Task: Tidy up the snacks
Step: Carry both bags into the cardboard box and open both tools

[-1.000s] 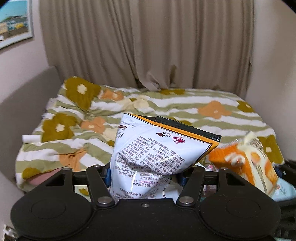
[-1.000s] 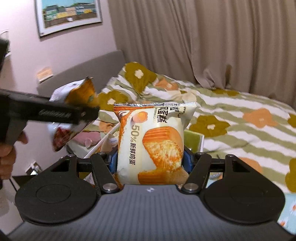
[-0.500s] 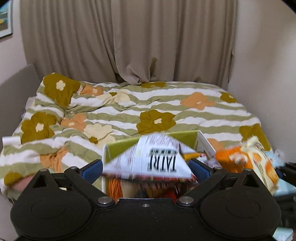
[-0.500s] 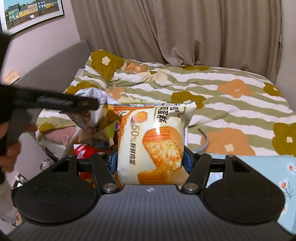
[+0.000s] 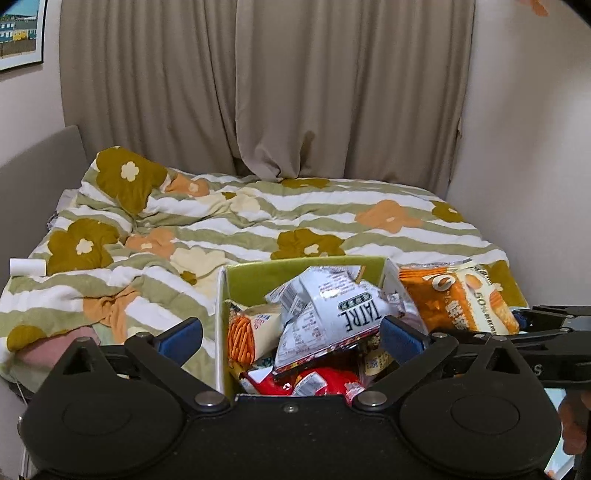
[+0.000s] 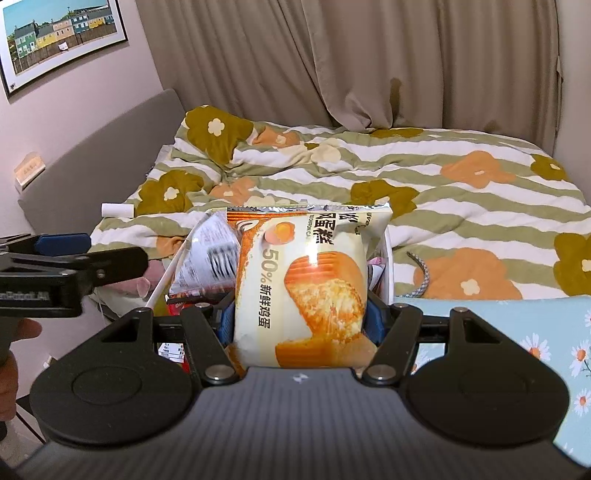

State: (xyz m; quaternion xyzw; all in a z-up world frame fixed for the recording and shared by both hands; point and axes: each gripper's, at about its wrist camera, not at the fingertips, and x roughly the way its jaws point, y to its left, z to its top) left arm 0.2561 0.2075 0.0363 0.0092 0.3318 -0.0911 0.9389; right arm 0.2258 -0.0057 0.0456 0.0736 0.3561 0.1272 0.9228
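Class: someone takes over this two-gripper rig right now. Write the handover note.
Left gripper: open, above the green box.
Right gripper: shut on the cake pack, held upright beside the box.
White chip bag: lies on top of the other snacks in the box, clear of the left fingers.
Done: chip bag boxed.
Left: put the cake pack in the box too.

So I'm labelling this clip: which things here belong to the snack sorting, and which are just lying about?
Part of the job:
green box
white bag lying in it
cake pack in the right claw
open left claw

Just lying about:
floral duvet
curtain
framed picture
white roll
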